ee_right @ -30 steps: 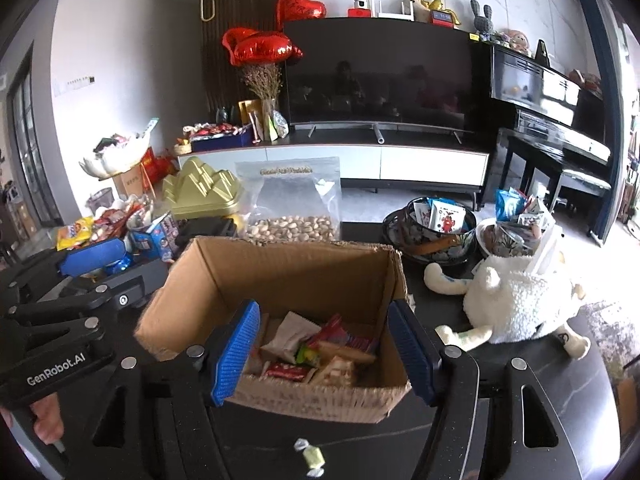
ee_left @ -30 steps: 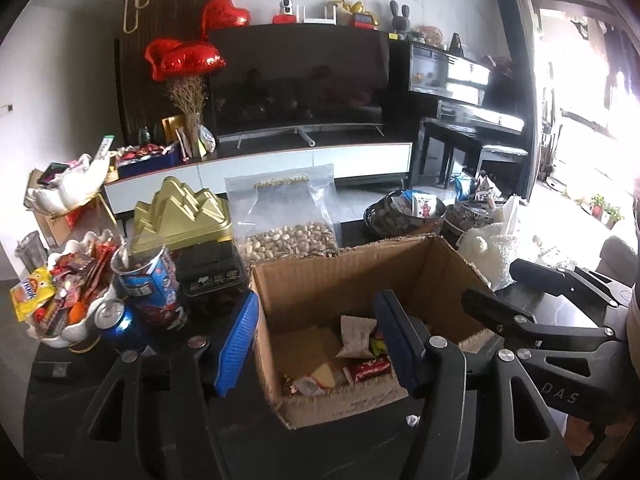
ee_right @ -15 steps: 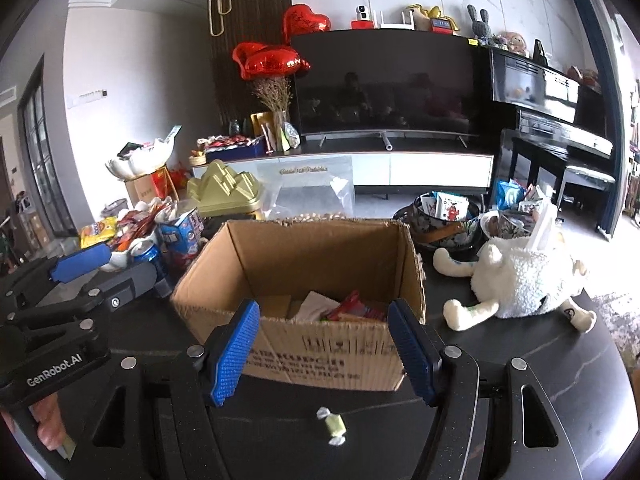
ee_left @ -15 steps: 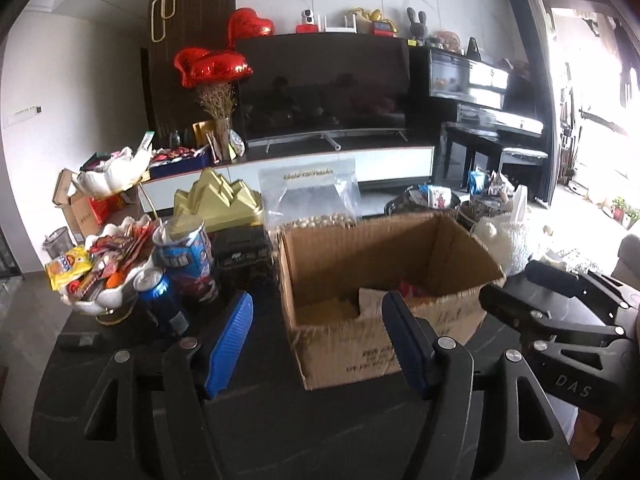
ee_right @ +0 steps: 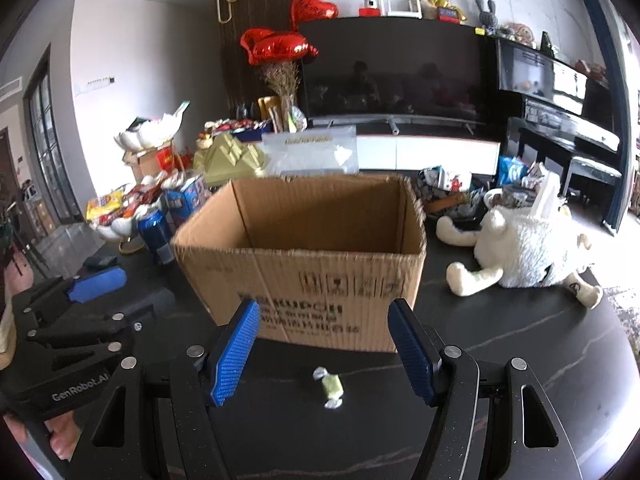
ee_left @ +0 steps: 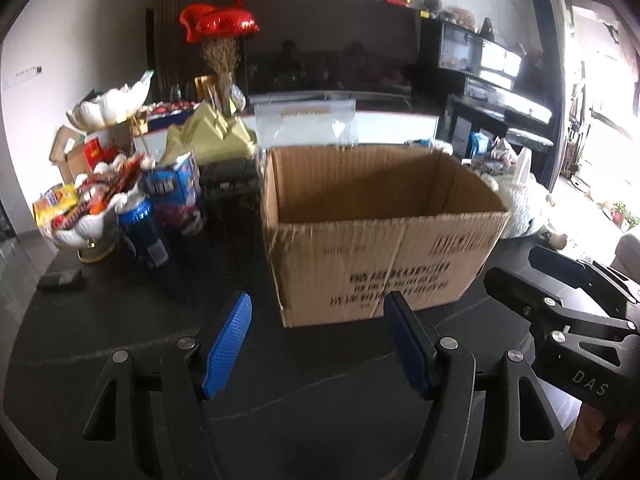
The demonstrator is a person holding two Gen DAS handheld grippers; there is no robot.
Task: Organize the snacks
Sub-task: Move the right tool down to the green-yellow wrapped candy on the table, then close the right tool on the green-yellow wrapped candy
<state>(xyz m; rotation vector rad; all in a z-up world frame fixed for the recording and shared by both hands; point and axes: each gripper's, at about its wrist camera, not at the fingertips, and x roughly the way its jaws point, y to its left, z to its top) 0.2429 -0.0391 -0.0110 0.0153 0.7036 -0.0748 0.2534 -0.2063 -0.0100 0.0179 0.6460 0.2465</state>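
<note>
Right gripper [ee_right: 322, 354]: blue ribbed pads stand well apart with nothing held; a small green wrapped candy [ee_right: 331, 386] lies loose on the dark table [ee_right: 500, 368] between and just below the pads, touching neither. Left gripper [ee_left: 318, 346]: blue pads likewise spread, nothing between them but bare table; by the last reading its jaws are barely widening further. The left gripper's black body, seen at the left edge of the right wrist view, bears the lettering "GenRobot.AI"; the right gripper's body, at the right edge of the left wrist view, bears "DAS".

Cardboard box [ee_right: 312, 256]: stands upright and open-topped on the table just beyond both grippers, flaps torn away, its near wall printed in dark characters too blurred to read. From this low angle its contents are hidden.

Left of the box: a blue drinks can [ee_right: 154, 232], a blue carton [ee_right: 188, 196] with illegible print, and a white shell-shaped bowl [ee_right: 116, 228] heaped with red and yellow snack packets. Behind the box: a gold ridged lid [ee_right: 232, 156] and a clear zip bag [ee_right: 312, 152] with a gold-printed line that cannot be read. Right of the box: a white plush sheep [ee_right: 524, 248] lying on the table, with dishes of packets behind it. Beyond: television [ee_right: 392, 72] and red heart balloons [ee_right: 280, 46].
</note>
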